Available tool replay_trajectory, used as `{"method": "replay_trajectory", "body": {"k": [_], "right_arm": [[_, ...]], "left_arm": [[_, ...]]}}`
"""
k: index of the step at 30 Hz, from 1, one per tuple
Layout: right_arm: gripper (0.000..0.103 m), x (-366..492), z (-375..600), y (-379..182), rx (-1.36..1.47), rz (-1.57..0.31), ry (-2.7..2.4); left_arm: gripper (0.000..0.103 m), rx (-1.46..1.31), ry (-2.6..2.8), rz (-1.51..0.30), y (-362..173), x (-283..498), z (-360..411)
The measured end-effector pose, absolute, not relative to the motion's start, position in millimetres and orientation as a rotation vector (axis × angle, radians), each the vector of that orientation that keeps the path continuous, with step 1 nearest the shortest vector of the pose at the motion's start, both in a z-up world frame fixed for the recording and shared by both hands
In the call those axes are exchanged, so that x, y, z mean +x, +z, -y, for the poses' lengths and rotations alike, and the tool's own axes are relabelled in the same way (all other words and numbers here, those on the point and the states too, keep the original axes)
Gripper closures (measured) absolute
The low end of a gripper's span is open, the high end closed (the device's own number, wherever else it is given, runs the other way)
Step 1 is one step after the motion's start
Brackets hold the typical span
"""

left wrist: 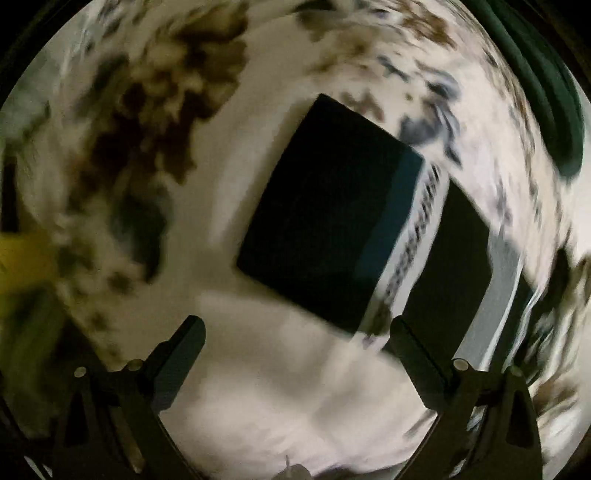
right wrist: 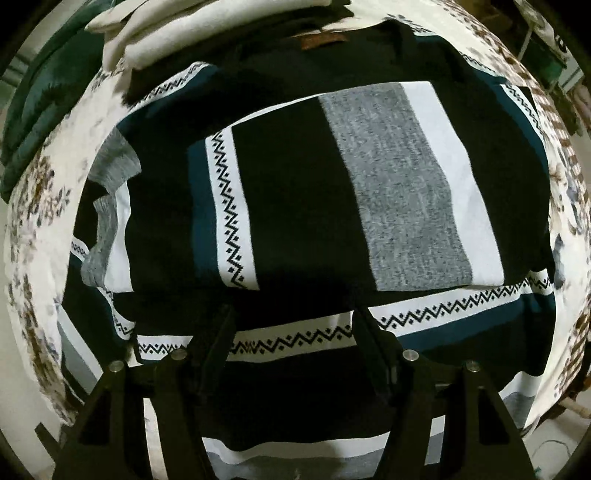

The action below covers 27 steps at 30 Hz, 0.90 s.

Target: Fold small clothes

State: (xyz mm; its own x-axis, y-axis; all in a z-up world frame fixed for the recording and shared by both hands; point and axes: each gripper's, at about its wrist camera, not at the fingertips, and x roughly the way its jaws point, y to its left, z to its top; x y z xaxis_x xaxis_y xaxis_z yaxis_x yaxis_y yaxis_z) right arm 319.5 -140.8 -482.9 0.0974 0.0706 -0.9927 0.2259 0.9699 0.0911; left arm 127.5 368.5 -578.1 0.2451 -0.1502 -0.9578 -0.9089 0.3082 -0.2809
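Right gripper (right wrist: 293, 325) points straight down over a striped sweater (right wrist: 332, 192); its fingers (right wrist: 218, 339) stand wide, nothing between them, tips just above the zigzag-patterned white band of the knit. The sweater lies flat on a floral bedspread (right wrist: 29, 236) and fills nearly all the right wrist view: a folded-over panel ahead of the fingers shows teal, white zigzag, black, grey and white stripes running away from the tips, and the lower layer beneath the fingers carries the same bands running crosswise. A grey ribbed cuff (right wrist: 114, 162) pokes out to the left of the fingers, beside the folded panel. Beyond the sweater, far ahead of the fingers, sits a cream folded garment (right wrist: 207, 26) on a dark one with a brown patch label (right wrist: 323, 40); a dark green item (right wrist: 44, 96) lies ahead-left, at the bedspread's edge. Left gripper (left wrist: 295, 325) also stands wide with nothing between its fingers (left wrist: 184, 347), tilted steeply down over bare bedspread (left wrist: 266, 387); the view is motion-blurred. In that view a corner of the sweater (left wrist: 325, 221), mostly black with a teal stripe and a zigzag band, lies ahead of and slightly right of the fingers, not touching them; its right finger overlaps the sweater's edge in view, contact cannot be told. A yellow blur (left wrist: 22, 254) sits far left, unidentifiable.
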Motion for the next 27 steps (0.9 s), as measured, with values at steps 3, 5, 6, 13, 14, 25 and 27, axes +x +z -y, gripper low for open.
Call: {"method": "replay_trajectory", "body": {"k": [3,5,6,13,14,25,27], "right_arm": [[0.036,322.4,134.5,-483.4,0.217,-1.472,-0.115],[0.036,324.6,132.2,-481.8,0.199,-1.466,-0.111],[0.036,325.6,131.0,-480.5,0.189,-1.464,-0.111],[0.036,329.6,125.7,-474.4,0.197,-1.454,-0.124],[0.036,329.1,127.9,-472.2,0.206,-1.452,-0.126],[0.036,324.2,199.4,-453.5,0.378,-1.431,-0.161],[0.036,323.4,219.3,-454.2,0.408,-1.431,-0.168]], "left_arm": [[0.024,-1.274,0.750,-1.127,-587.7,134.7,-375.7],[0.045,-1.297,0.793,-1.068,-583.7,139.9,-378.9],[0.055,-1.297,0.807,-1.053,-581.7,142.0,-380.0],[0.097,-1.075,0.833,-1.027,-545.1,160.3,-381.9],[0.097,-1.007,0.828,-1.029,-535.9,165.4,-379.8],[0.097,-0.377,0.506,-0.960,-419.0,302.6,-251.8],[0.097,-0.305,0.420,-0.955,-409.2,321.5,-207.6]]}}
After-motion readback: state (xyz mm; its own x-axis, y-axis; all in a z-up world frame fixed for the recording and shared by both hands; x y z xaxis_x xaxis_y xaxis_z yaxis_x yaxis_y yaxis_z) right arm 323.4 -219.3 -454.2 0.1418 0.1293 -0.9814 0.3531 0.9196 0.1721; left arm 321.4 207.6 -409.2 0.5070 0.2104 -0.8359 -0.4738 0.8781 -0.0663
